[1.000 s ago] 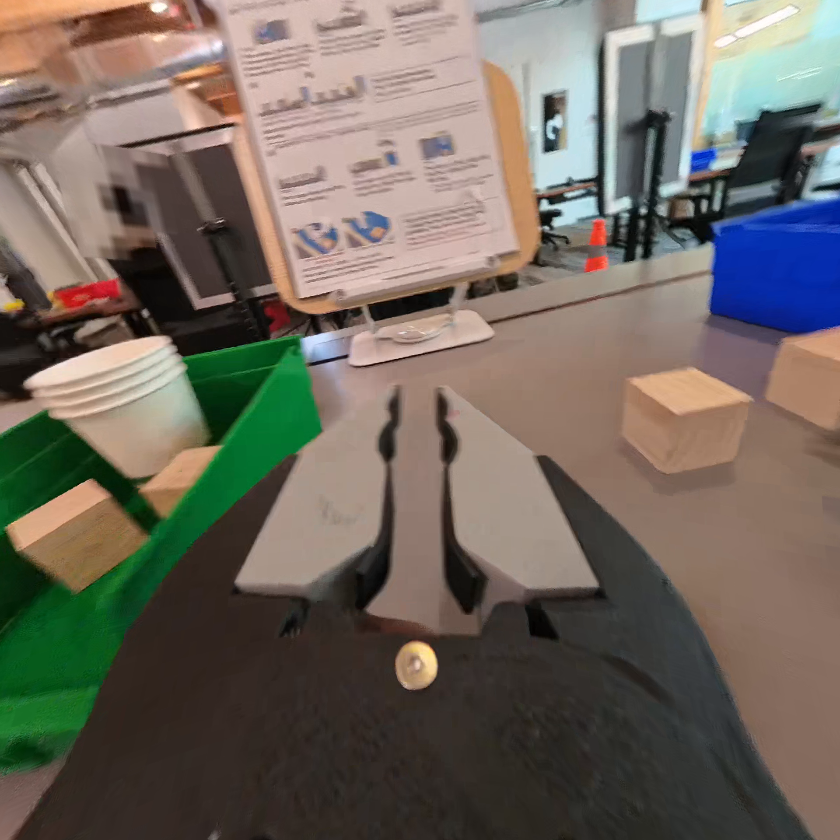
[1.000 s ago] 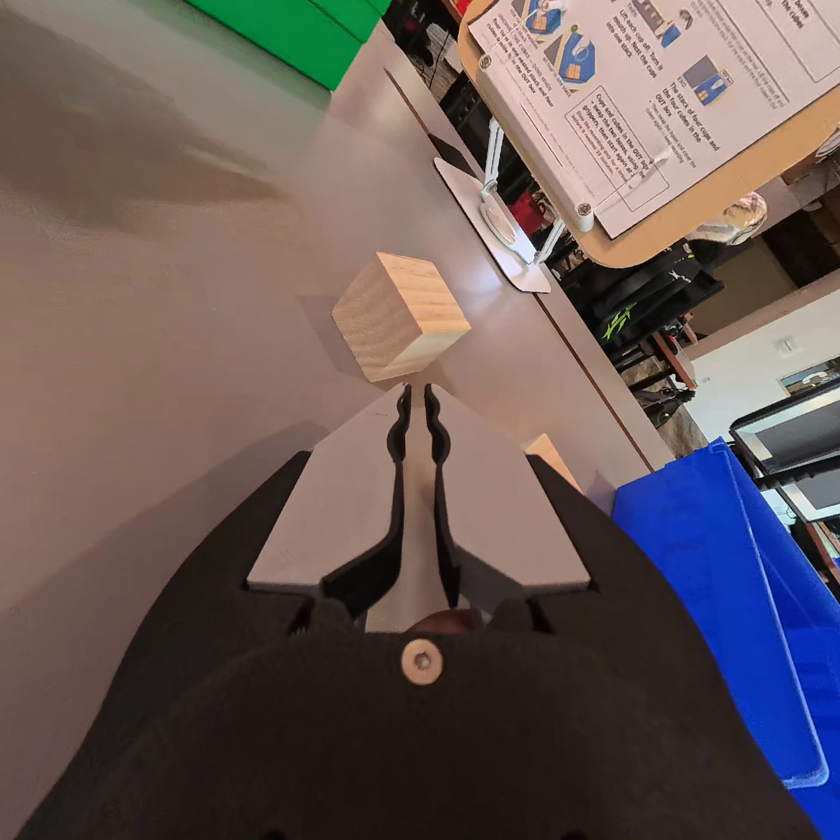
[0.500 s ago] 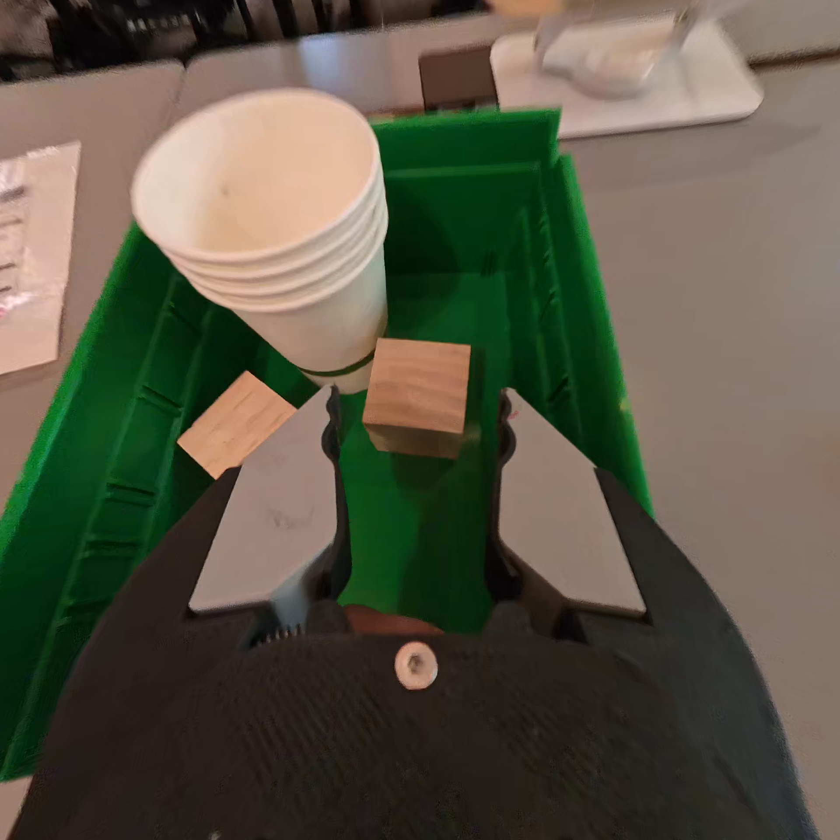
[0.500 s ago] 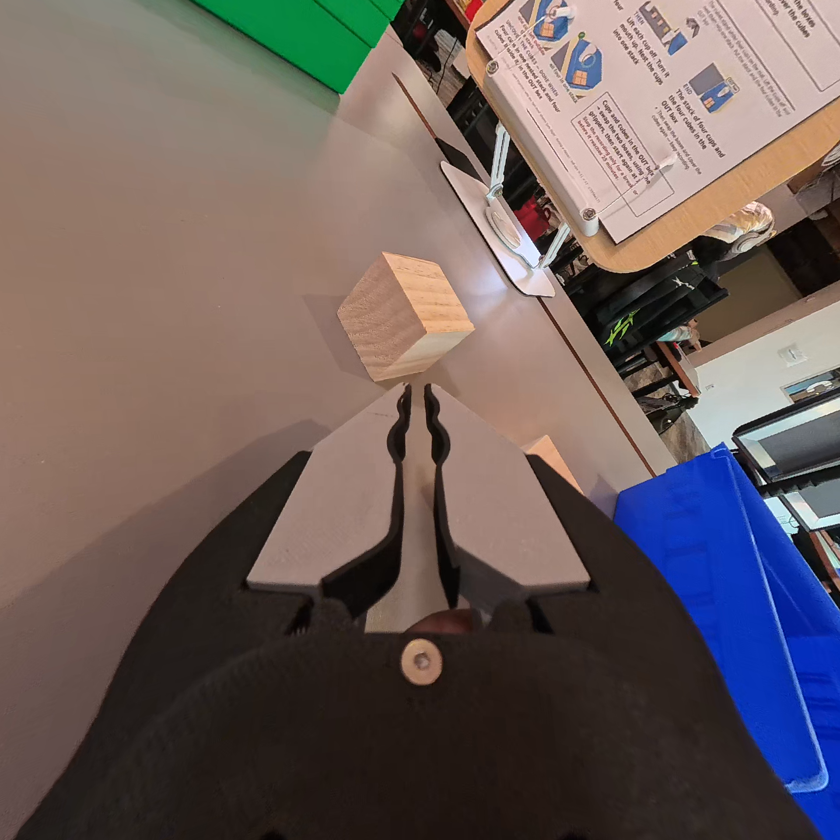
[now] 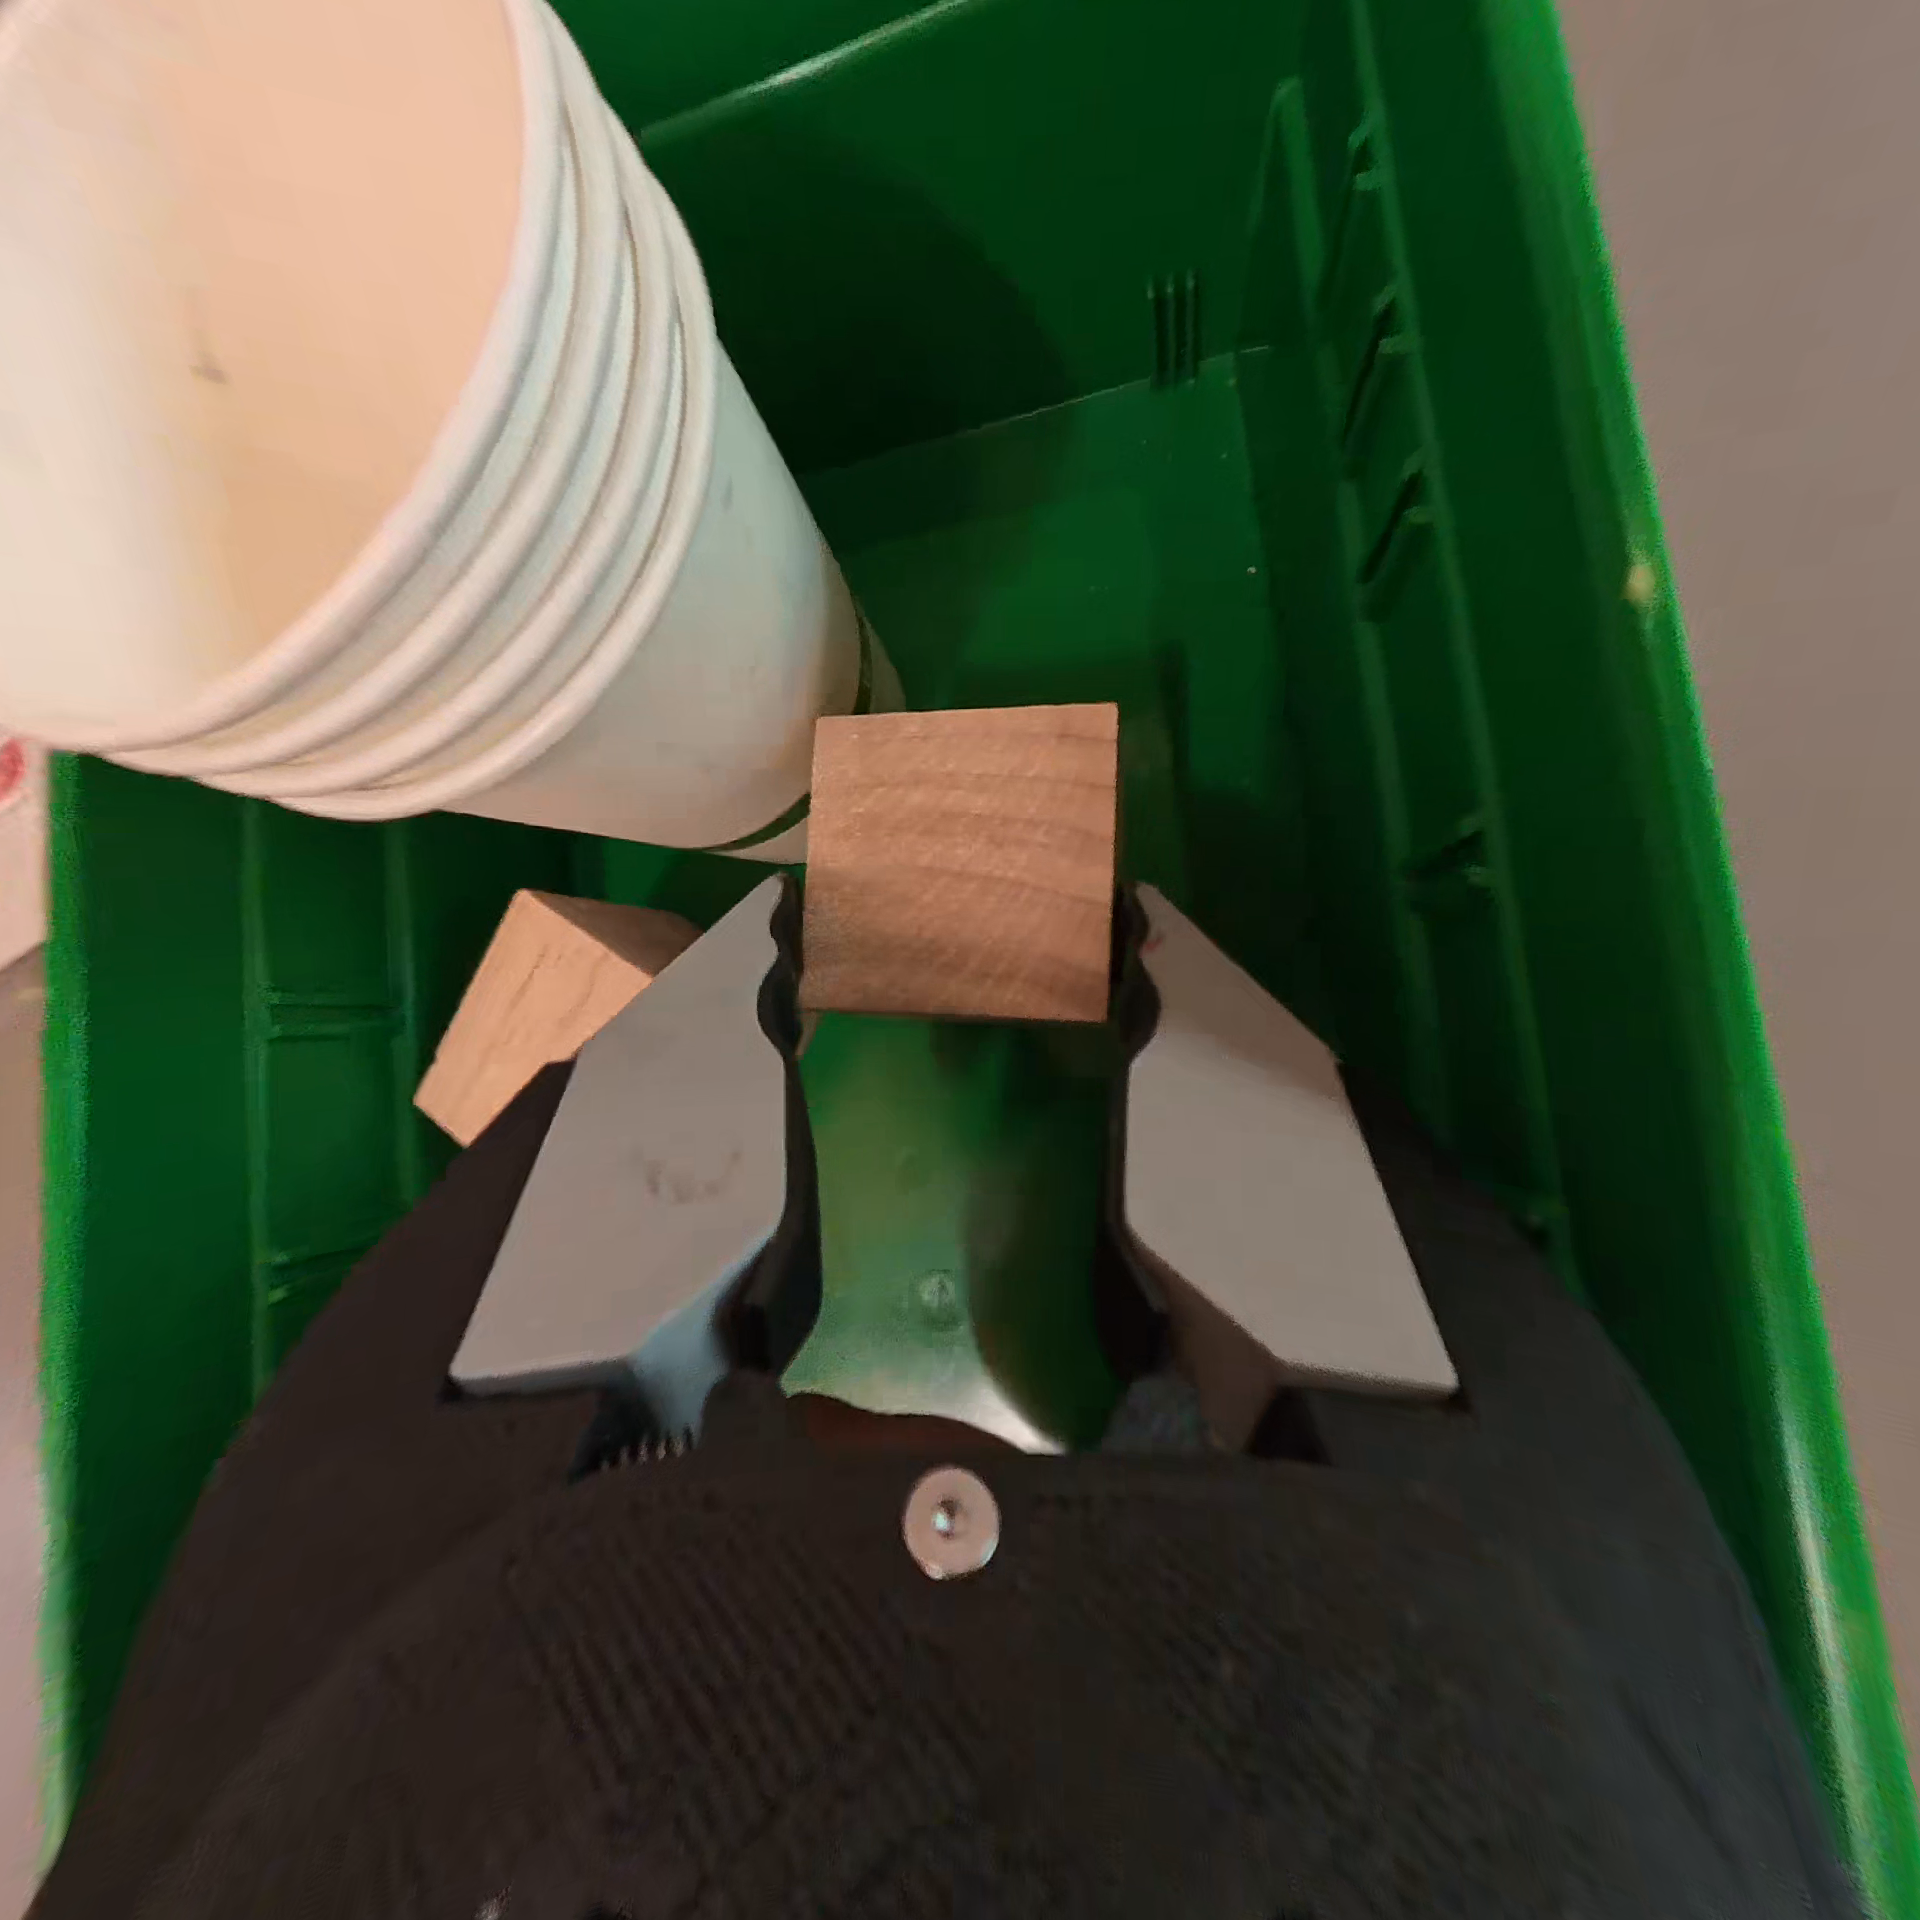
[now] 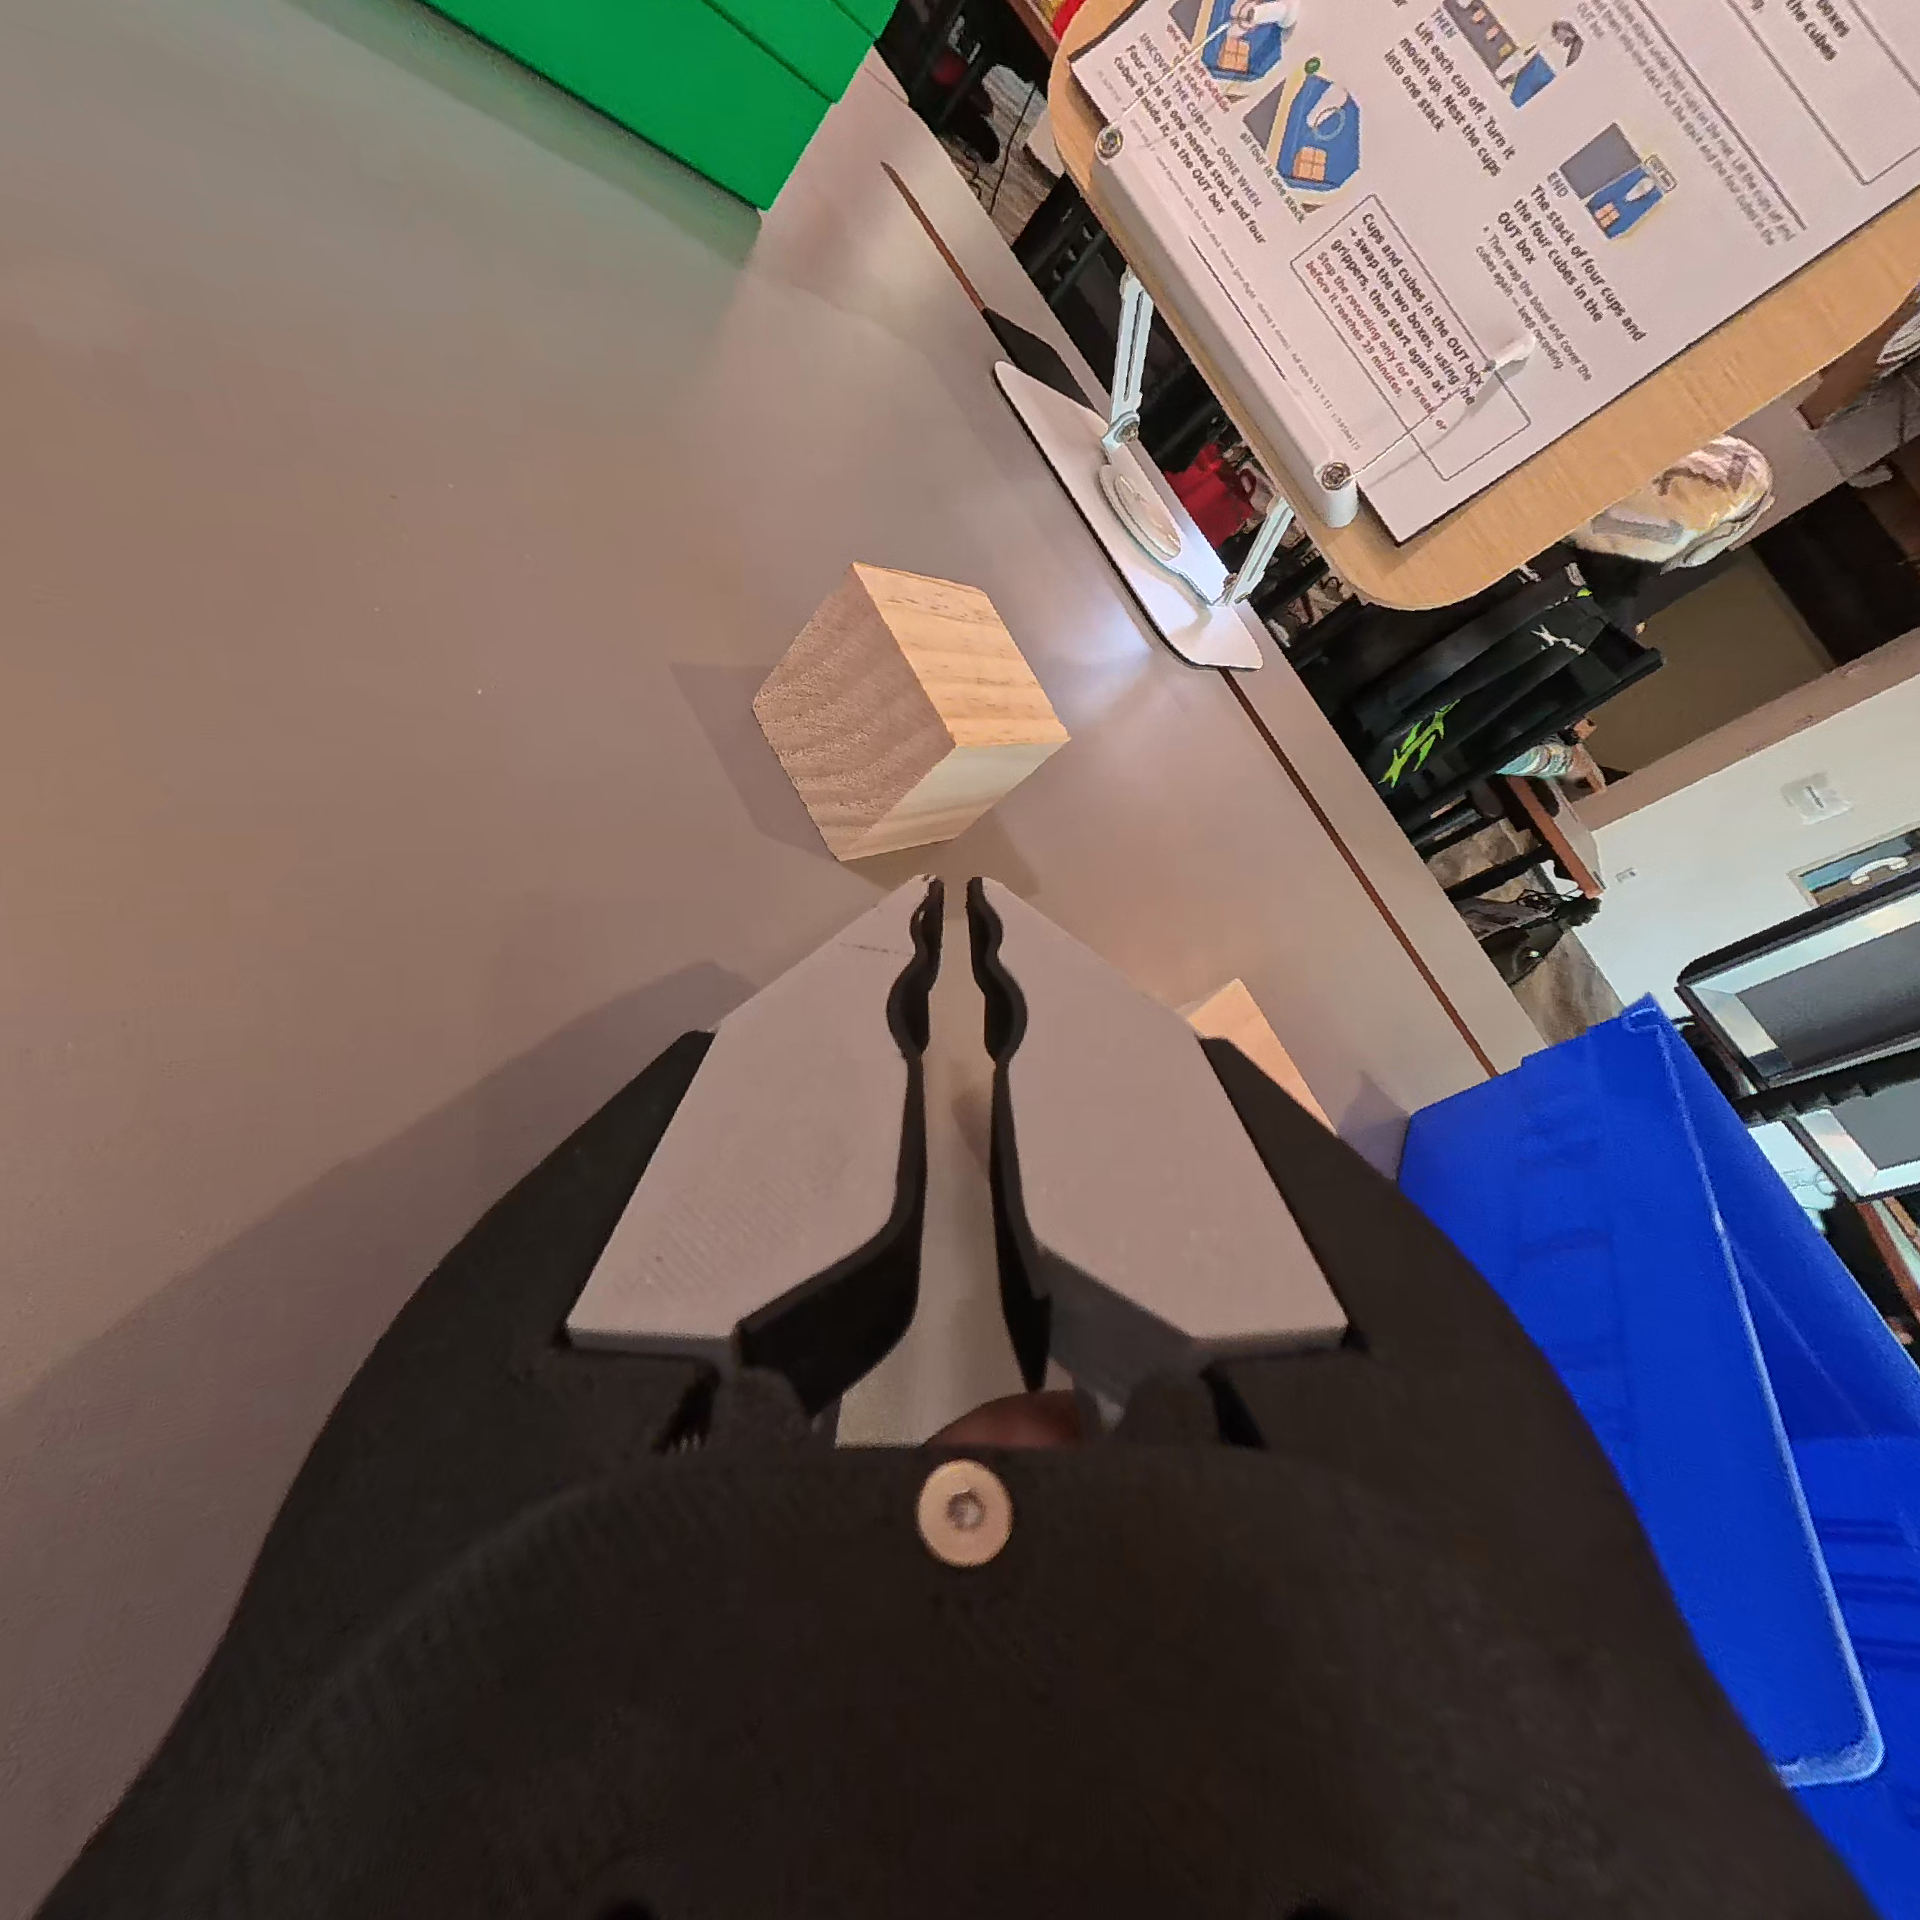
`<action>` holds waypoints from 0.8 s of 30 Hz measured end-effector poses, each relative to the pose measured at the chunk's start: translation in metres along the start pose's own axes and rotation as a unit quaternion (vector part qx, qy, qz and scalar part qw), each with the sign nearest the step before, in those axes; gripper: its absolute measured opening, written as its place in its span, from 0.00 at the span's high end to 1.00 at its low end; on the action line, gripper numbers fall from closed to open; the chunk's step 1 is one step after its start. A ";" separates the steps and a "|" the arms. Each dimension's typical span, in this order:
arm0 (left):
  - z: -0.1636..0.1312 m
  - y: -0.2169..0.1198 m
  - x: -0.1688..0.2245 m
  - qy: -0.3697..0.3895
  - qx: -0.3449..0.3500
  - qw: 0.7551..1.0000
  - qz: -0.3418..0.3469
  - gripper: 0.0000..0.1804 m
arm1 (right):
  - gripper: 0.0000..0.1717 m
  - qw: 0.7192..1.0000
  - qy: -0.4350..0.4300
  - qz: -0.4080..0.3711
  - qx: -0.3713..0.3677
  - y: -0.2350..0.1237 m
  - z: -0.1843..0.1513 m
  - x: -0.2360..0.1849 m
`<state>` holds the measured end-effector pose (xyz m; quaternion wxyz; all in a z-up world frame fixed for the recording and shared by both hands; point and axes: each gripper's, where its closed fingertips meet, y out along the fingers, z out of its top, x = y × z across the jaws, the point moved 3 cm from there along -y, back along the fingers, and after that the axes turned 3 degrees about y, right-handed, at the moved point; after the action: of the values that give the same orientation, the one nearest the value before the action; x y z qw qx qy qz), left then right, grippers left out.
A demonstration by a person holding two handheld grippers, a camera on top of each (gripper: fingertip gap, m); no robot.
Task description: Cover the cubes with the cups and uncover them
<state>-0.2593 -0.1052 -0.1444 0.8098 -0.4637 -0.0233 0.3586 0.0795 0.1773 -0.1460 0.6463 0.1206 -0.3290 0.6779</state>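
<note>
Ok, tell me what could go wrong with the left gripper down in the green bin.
1. The left gripper grips only the near part of the wooden cube, so it could pivot or slip on lifting.
2. The stack of white cups leans beside that cube and may topple.
3. The second cube sits against the left finger and may get nudged.

Grey table [image 6: 364, 623] takes up most of the right wrist view, smooth and matte. Sitting straight on it: a pale wooden cube [image 6: 909, 712], out in the open, and a second wooden cube [image 6: 1252, 1039] closer to the blue bin [image 6: 1662, 1351], mostly hidden. The blue bin rests at the right edge. Far back on the left, the green bin [image 6: 665, 83] stands on the same surface. Near the far edge sits the white base plate [image 6: 1132, 520] of a stand carrying a printed instruction board [image 6: 1455, 208]
</note>
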 end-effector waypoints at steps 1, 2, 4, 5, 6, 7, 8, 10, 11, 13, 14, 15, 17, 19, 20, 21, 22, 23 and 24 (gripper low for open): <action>0.001 -0.006 -0.003 0.005 0.007 1.000 0.004 0.67 | 0.99 1.000 0.003 0.001 0.001 0.000 0.000 0.000; 0.003 -0.013 -0.005 0.006 0.019 1.000 0.006 0.67 | 0.99 1.000 0.005 0.002 0.002 0.000 0.000 0.001; 0.009 -0.032 -0.011 0.005 0.047 0.999 0.007 0.67 | 0.99 1.000 0.004 0.004 0.003 0.000 0.000 0.000; 0.013 -0.042 -0.014 0.005 0.062 0.998 0.007 0.67 | 0.99 1.000 0.002 0.004 0.002 0.000 0.000 0.000; 0.018 -0.054 -0.015 0.010 0.078 0.997 0.005 0.67 | 0.99 1.000 -0.001 0.005 0.002 0.000 0.000 -0.001; 0.024 -0.066 -0.014 0.017 0.097 0.995 0.001 0.67 | 0.99 1.000 -0.004 0.006 0.001 0.000 0.000 -0.002; 0.030 -0.079 -0.010 0.026 0.113 0.993 -0.007 0.67 | 0.99 1.000 -0.007 0.007 0.001 0.001 0.001 -0.003; 0.044 -0.104 0.003 0.047 0.146 0.988 -0.024 0.67 | 1.00 1.000 -0.011 0.009 0.001 0.001 0.001 -0.004; 0.052 -0.116 0.015 0.066 0.165 0.983 -0.040 0.67 | 1.00 1.000 -0.012 0.010 0.002 0.001 0.002 -0.005; 0.067 -0.136 0.048 0.115 0.197 0.970 -0.081 0.67 | 1.00 1.000 -0.012 0.009 0.003 0.001 0.002 -0.005; 0.073 -0.144 0.067 0.144 0.208 0.962 -0.099 0.67 | 1.00 1.000 -0.011 0.006 0.004 0.000 0.002 -0.004; 0.077 -0.149 0.088 0.176 0.216 0.953 -0.119 0.67 | 1.00 1.000 -0.007 0.003 0.005 0.000 0.002 -0.002; 0.080 -0.154 0.133 0.259 0.231 0.923 -0.168 0.67 | 1.00 1.000 0.010 -0.004 0.009 -0.002 0.002 0.004; 0.076 -0.145 0.170 0.346 0.223 0.892 -0.188 0.67 | 1.00 0.999 0.035 -0.008 0.017 -0.004 0.002 0.010; 0.072 -0.136 0.185 0.385 0.217 0.876 -0.193 0.67 | 1.00 0.999 0.048 -0.005 0.019 -0.005 0.002 0.012; 0.069 -0.127 0.198 0.419 0.213 0.859 -0.200 0.67 | 1.00 0.998 0.058 -0.004 0.020 -0.005 0.001 0.014; 0.066 -0.116 0.209 0.442 0.202 0.849 -0.207 0.67 | 1.00 0.998 0.063 -0.005 0.021 -0.006 0.000 0.016; 0.065 -0.104 0.216 0.460 0.190 0.842 -0.207 0.67 | 1.00 0.997 0.067 -0.006 0.023 -0.007 0.001 0.017; 0.063 -0.092 0.223 0.476 0.181 0.835 -0.210 0.67 | 1.00 0.997 0.068 -0.006 0.024 -0.007 0.001 0.017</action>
<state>-0.0660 0.0463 -0.1033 0.8461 -0.4067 0.3334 -0.0871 0.0836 0.1905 -0.1334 0.6680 0.0917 -0.2669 0.6885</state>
